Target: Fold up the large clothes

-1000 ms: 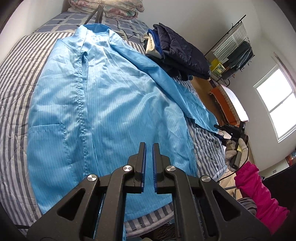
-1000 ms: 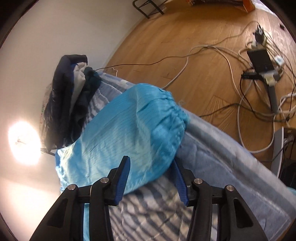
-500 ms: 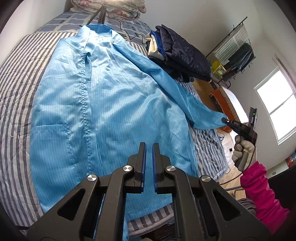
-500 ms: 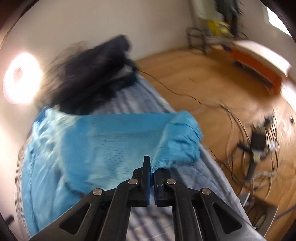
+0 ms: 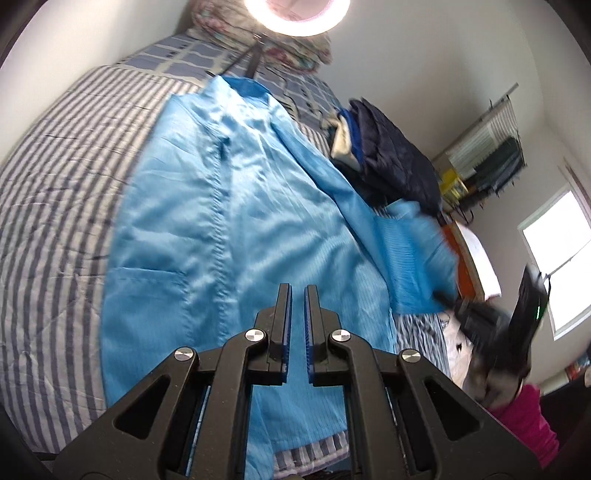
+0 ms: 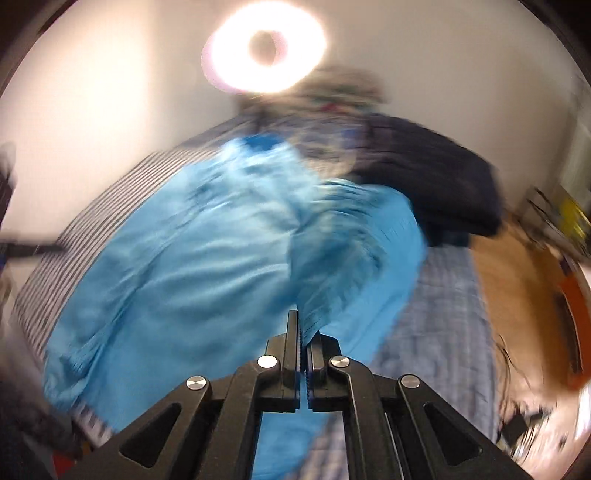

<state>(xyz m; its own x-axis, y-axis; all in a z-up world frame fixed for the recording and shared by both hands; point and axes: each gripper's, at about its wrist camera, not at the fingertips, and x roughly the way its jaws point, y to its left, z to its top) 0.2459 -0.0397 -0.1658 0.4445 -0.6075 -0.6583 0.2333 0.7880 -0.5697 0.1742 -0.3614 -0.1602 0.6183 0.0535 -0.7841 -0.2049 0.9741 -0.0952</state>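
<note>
A large light-blue coat lies spread front-up on the striped bed, collar toward the pillows. My left gripper hovers above the coat's lower hem, jaws nearly closed with a narrow gap and nothing between them. My right gripper is shut on the cuff of the coat's right sleeve and holds it lifted over the coat body. In the left wrist view the raised sleeve hangs from the right gripper at the bed's right edge. The right wrist view is motion-blurred.
A pile of dark folded clothes sits on the bed's right side beside the sleeve. Pillows and a ring light are at the head. A clothes rack, a window and wooden floor lie to the right.
The right gripper closed on the sleeve cuff, then lifted it and swung it inward over the coat. The left gripper tilted up slightly and stayed above the hem.
</note>
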